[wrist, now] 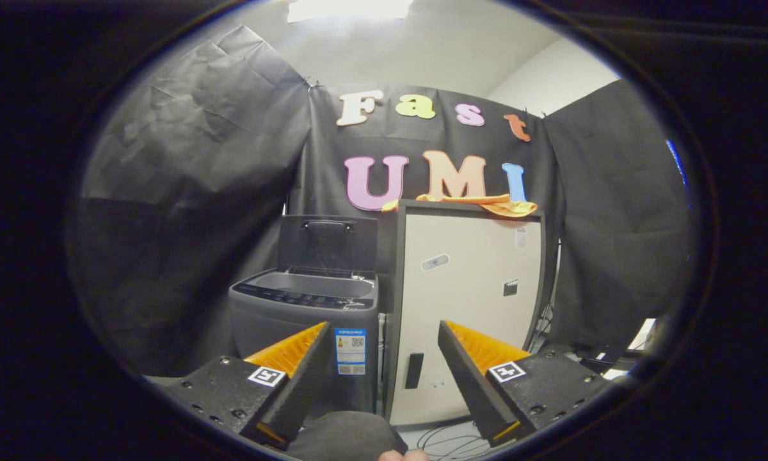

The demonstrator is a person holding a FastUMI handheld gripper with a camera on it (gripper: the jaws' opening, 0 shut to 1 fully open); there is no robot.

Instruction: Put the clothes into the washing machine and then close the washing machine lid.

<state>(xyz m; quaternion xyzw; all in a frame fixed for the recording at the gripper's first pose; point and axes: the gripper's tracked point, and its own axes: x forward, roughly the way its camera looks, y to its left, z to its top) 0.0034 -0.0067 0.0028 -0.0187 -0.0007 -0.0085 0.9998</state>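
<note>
gripper view put my gripper (384, 333) well back from everything, its 2 fingers spread wide apart with nothing between them. beyond the fingers stood the dark grey top-loading washing machine (307, 314), its flat dark lid (328, 242) raised upright at the back so the drum opening was exposed. touching or just beside its right side stood a taller cream-fronted cabinet with a dark frame (467, 301). the orange and yellow clothes (486, 203) lay crumpled on top of that cabinet, draped a little over its front edge, well apart from my fingers. black cloth walls (185, 192) hung behind both. thin dark cables (448, 442) lay on the pale floor ahead of the cabinet. a dark sleeve (349, 435) showed between the fingers' bases.
</note>
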